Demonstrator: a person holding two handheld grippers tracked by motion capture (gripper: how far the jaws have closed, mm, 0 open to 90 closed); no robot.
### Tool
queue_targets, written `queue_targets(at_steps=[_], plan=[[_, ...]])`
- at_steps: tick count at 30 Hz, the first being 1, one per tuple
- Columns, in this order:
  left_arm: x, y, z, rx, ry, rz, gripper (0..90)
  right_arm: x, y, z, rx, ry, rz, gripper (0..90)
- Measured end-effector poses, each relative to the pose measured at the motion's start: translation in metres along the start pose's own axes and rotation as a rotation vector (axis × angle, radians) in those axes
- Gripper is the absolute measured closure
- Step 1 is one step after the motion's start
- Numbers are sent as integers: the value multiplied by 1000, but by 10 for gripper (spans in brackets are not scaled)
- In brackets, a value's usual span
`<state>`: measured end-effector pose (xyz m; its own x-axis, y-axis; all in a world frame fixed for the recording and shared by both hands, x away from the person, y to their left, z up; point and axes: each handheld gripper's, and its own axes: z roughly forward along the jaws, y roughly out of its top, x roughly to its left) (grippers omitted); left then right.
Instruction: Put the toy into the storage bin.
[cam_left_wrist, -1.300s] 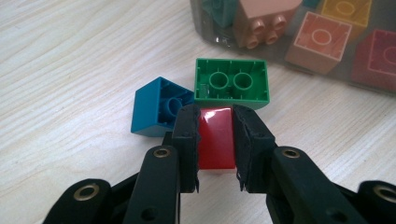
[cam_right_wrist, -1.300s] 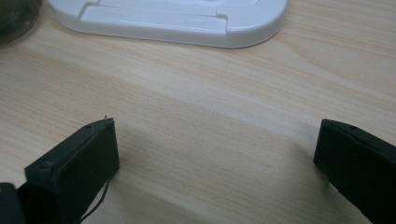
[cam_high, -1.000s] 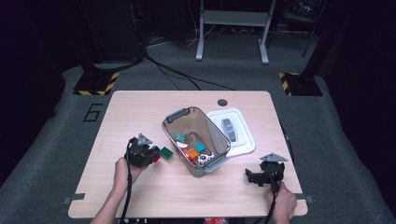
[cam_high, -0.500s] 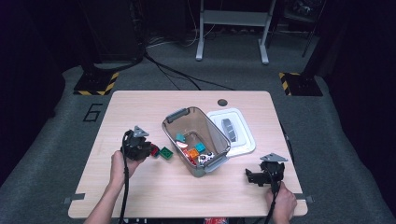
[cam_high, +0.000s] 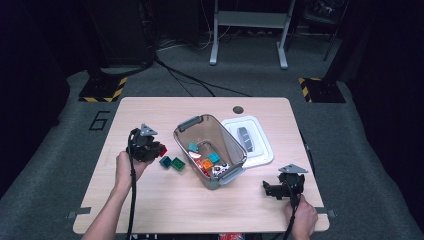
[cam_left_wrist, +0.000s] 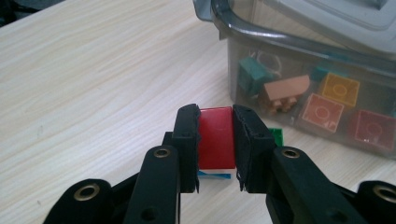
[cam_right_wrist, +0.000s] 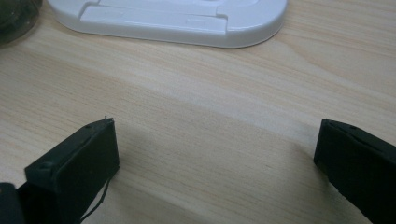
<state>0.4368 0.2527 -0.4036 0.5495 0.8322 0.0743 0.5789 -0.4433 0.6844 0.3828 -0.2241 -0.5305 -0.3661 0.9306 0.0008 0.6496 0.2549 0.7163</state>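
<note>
Left gripper view puts the nearest fact first: the left gripper (cam_left_wrist: 215, 140) has its jaws closed tight on a red block (cam_left_wrist: 215, 136), one pad pressed to each side, and the block hangs clear of the wooden table (cam_left_wrist: 93, 79). A sliver of blue shows under the block and a green block (cam_left_wrist: 277, 136) peeks out just past the jaw at 3 o'clock. Beyond, at about 1 o'clock, stands the clear bin (cam_left_wrist: 299, 44) with teal, tan, orange and pink blocks seen through its wall.

Right gripper view shows the right gripper (cam_right_wrist: 215, 154) with its jaws spread wide and nothing between them, bare tabletop below; the white lid (cam_right_wrist: 177, 18) lies flat farther off at 12 o'clock.

From the high view, the right gripper (cam_high: 272, 189) sits near the table's front edge at 5 o'clock from the bin (cam_high: 184, 142), well apart from it. The left gripper (cam_high: 155, 150) with its red block (cam_high: 162, 150) is at 9 o'clock from the bin, two green blocks (cam_high: 171, 163) lying on the table just beside it toward the bin. The lid (cam_high: 260, 150) lies against the bin's 3 o'clock side.
</note>
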Motion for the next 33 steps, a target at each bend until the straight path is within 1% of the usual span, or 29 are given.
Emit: queue_targets(at_steps=[6,8,9,10,11,12,16,17,21,22,23,24,25,29,33], plan=[[3,13,-5,-12,15,1,724,0,0,0,0,0,0,0],[4,19,-8,-19,18,9,724,0,0,0,0,-1,0,0],[3,21,-9,-31,28,4,724,0,0,0,0,0,0,0],[4,24,-11,-23,24,8,724,0,0,0,-1,0,0,0],[4,27,-12,-29,28,13,724,0,0,0,0,0,0,0],[4,29,-13,-36,27,10,724,0,0,0,0,0,0,0],[3,39,-16,-40,30,22,724,0,0,0,2,0,4,0],[2,42,-17,-45,35,26,724,0,0,0,0,0,0,0],[1,50,-19,-57,36,35,723,0,0,0,0,0,0,0],[0,52,-19,-63,36,28,724,0,0,0,0,0,0,0],[-1,55,-20,-63,37,38,724,0,0,0,0,0,0,0],[-2,57,-20,-64,36,40,724,0,0,0,0,0,0,0],[-3,59,-20,-76,38,43,723,0,0,0,0,0,0,0],[-10,68,-19,-84,35,54,724,0,0,0,0,0,0,0],[-17,77,-16,-91,24,72,723,0,0,0,1,0,3,0]])
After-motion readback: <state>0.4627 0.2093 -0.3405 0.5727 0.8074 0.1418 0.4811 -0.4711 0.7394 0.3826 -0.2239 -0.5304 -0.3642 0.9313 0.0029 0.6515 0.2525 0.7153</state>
